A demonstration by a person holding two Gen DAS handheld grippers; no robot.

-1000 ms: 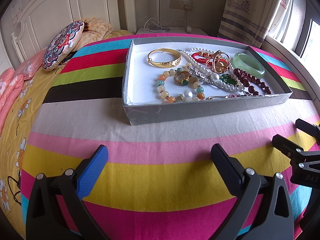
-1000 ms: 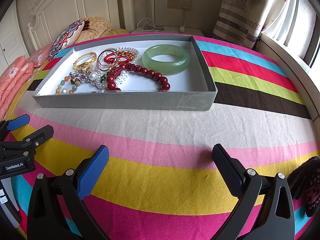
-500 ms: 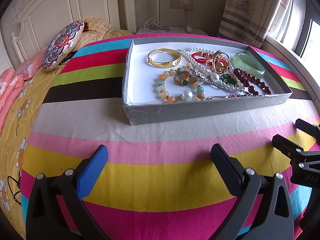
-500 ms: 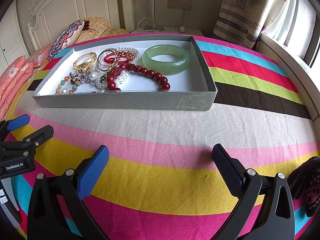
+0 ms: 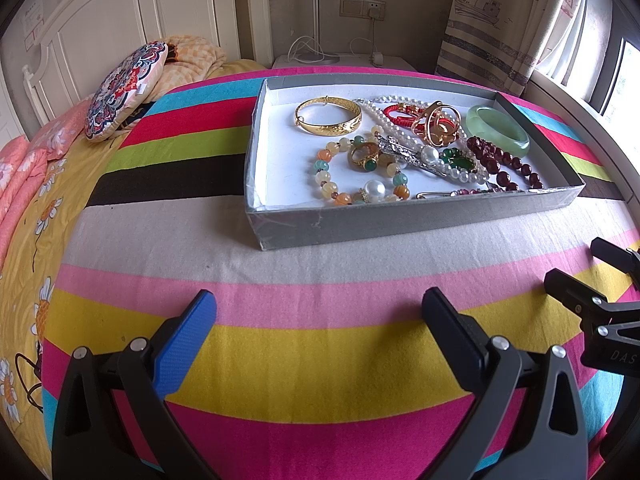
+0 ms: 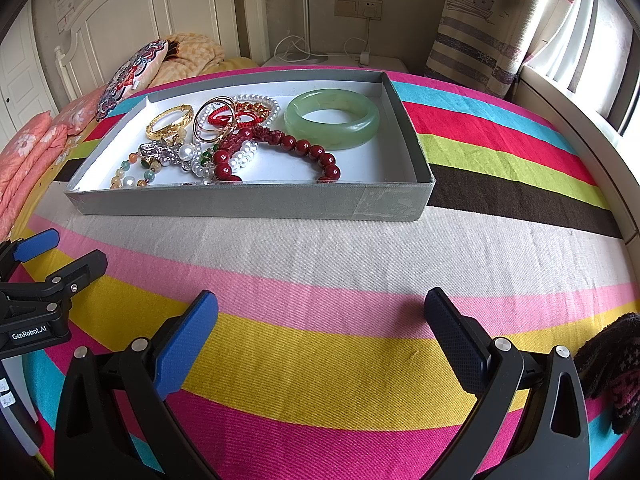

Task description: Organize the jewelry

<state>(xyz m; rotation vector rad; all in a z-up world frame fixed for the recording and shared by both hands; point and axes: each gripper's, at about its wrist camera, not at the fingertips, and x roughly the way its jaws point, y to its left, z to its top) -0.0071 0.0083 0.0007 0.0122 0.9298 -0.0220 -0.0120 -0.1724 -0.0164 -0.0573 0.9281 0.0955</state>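
Left wrist view: left gripper (image 5: 320, 320) spread wide, holding nothing, over striped blanket (image 5: 320, 360). Grey tray (image 5: 400, 220) at 12 o'clock, jewelry inside: gold bangle (image 5: 328, 120), jade bangle (image 5: 497, 130), red beads (image 5: 504, 164); tangled middle pieces hard to separate. Right gripper (image 6: 320, 320) likewise wide open, empty, tray at 11 o'clock.

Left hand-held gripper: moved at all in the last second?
No. The left hand-held gripper sits over the same yellow and pink stripes, and the grey tray fills the same part of its view.
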